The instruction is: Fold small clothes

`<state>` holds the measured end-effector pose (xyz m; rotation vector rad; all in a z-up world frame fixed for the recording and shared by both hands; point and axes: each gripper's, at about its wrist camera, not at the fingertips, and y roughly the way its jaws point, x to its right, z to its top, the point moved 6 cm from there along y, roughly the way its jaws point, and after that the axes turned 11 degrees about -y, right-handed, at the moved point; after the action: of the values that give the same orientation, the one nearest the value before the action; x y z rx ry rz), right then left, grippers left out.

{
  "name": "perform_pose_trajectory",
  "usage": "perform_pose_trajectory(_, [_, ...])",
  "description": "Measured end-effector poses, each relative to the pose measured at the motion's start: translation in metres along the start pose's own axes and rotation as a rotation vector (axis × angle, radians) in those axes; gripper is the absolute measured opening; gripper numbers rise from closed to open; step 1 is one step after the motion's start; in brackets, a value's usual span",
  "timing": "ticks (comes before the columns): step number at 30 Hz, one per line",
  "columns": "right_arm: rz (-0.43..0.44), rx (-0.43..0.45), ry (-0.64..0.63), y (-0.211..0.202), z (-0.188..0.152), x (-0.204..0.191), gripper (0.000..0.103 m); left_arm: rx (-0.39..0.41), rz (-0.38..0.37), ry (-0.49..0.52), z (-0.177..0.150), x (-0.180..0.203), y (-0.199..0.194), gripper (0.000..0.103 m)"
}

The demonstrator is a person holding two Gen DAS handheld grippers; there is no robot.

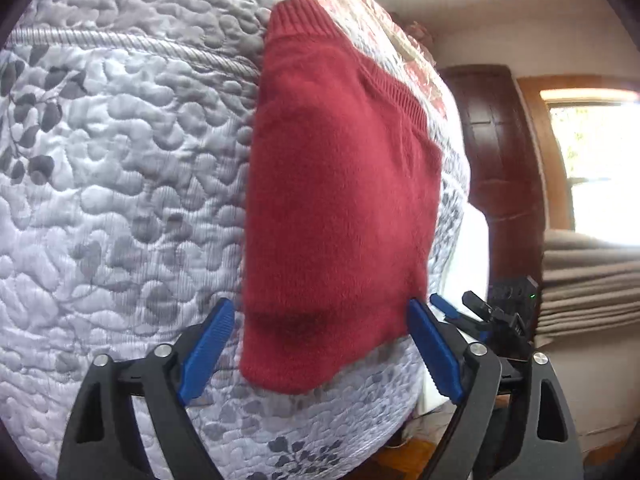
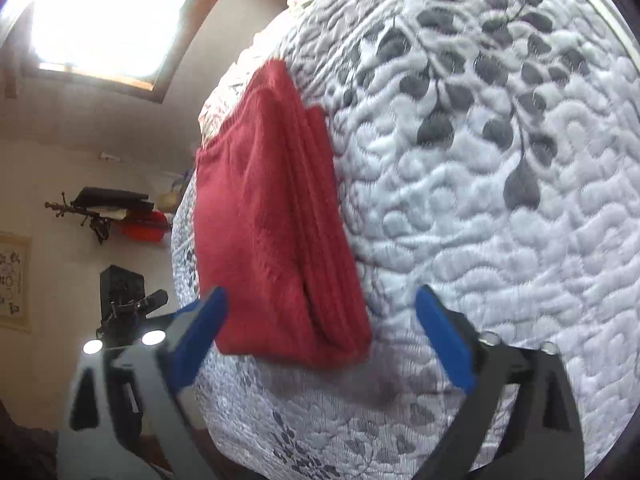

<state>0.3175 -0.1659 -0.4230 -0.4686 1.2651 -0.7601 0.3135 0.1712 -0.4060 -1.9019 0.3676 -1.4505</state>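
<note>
Blue-padded, the left tool stands wide apart at the bottom of its frame, holding nothing, its pads either side of the near edge of the folded dark red knitted sweater. The right tool is likewise spread wide and empty, low in its frame, the same sweater just ahead between its pads. That garment lies flat on the bed's white quilted bedspread with grey leaf print.

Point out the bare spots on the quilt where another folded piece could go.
Widest free patch: quilt left of the red sweater, out to the corded seam. A narrower strip lies between sweater and near edge. Crowded: the far side, sweater beside floral bedding.
</note>
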Motion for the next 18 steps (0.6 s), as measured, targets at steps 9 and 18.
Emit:
perform_pose_trajectory(9, [0.095, -0.184, -0.015, 0.081, 0.054, 0.003, 0.1, -0.078, -0.149, -0.083, 0.049, -0.014, 0.031, 0.092])
perform_pose_trajectory(18, [0.077, -0.251, -0.075, 0.107, 0.056, -0.015, 0.101, -0.11, -0.189, -0.107, 0.059, -0.02, 0.055, 0.095])
